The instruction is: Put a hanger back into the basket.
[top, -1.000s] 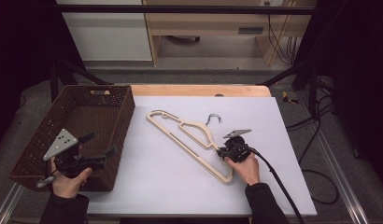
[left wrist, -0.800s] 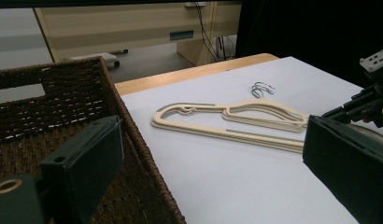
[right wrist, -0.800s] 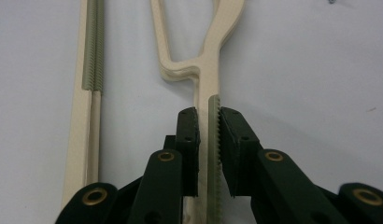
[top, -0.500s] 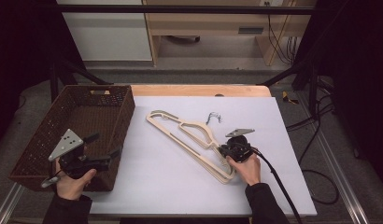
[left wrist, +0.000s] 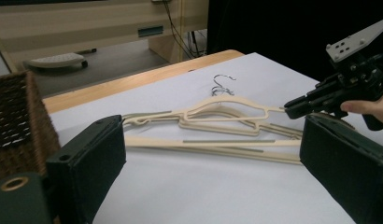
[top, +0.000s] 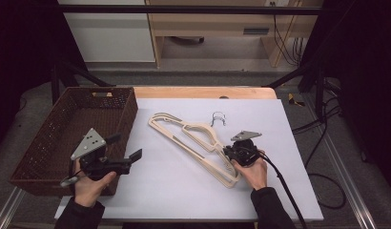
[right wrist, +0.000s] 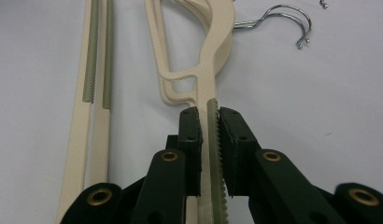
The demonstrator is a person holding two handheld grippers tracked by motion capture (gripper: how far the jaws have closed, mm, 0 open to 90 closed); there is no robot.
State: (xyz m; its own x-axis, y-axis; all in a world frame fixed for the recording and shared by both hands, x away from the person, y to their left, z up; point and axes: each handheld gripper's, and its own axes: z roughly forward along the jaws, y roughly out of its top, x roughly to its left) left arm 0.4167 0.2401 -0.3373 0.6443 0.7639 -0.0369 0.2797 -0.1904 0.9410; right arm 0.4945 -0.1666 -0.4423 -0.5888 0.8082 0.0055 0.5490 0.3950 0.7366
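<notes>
Two cream plastic hangers [top: 193, 138] lie stacked on the white table, their metal hooks [top: 218, 118] pointing to the far side. My right gripper [top: 225, 151] rests low on the table with its jaws closed on one sloping arm of the top hanger [right wrist: 213, 46]; the right gripper view has the ribbed strip pinched between the pads of that gripper [right wrist: 209, 114]. My left gripper [top: 126, 147] is held open above the table, just right of the basket, and its jaws point toward the hangers [left wrist: 227, 112]. Nothing lies between the wide-apart jaws of the left gripper [left wrist: 213, 140].
A dark brown wicker basket [top: 129, 109] stands at the table's left edge, with its near corner [left wrist: 17, 121] beside my left gripper. A wooden strip [top: 203, 92] runs along the table's far edge. The right gripper's black cable [top: 284, 186] trails toward me.
My left gripper has moved right, from over the basket's front corner out over the table, and turned toward the hangers. The right gripper has stayed on the hanger.
</notes>
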